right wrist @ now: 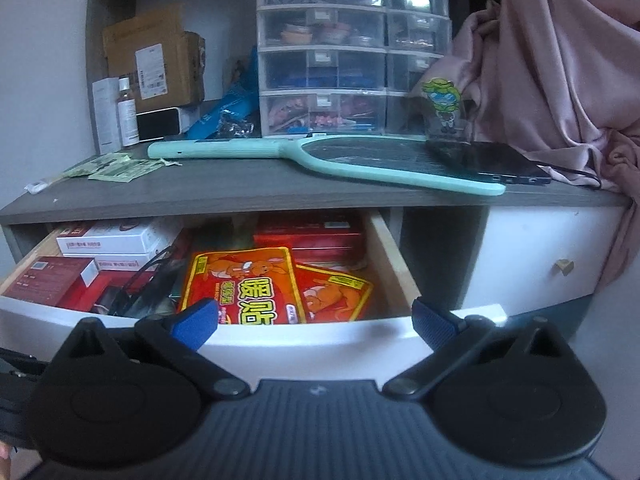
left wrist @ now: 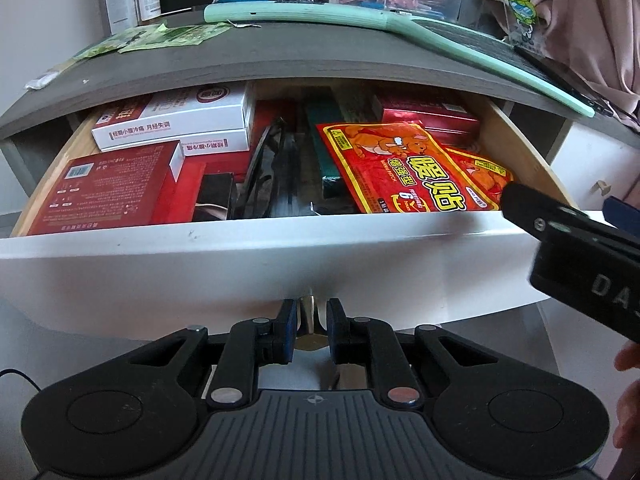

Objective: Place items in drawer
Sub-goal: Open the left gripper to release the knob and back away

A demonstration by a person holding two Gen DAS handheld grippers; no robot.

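Left gripper (left wrist: 312, 320) clamped on the drawer (left wrist: 240, 248) knob (left wrist: 309, 305), right gripper (right wrist: 316, 316) spread empty above the drawer; a straight, level pull looks best.

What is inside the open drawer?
The drawer holds two red warmer packs, white boxes stacked left, red boxes, black cables and a dark green box. Its floor is covered.

A grey-topped desk (right wrist: 280, 188) stands against a pale wall (right wrist: 40, 60). On it, clear plastic drawers (right wrist: 352, 52), a cardboard box (right wrist: 152, 56) and a mint swatter (right wrist: 320, 156). Pink cloth (right wrist: 560, 60) hangs at the right. Dim, cool light.
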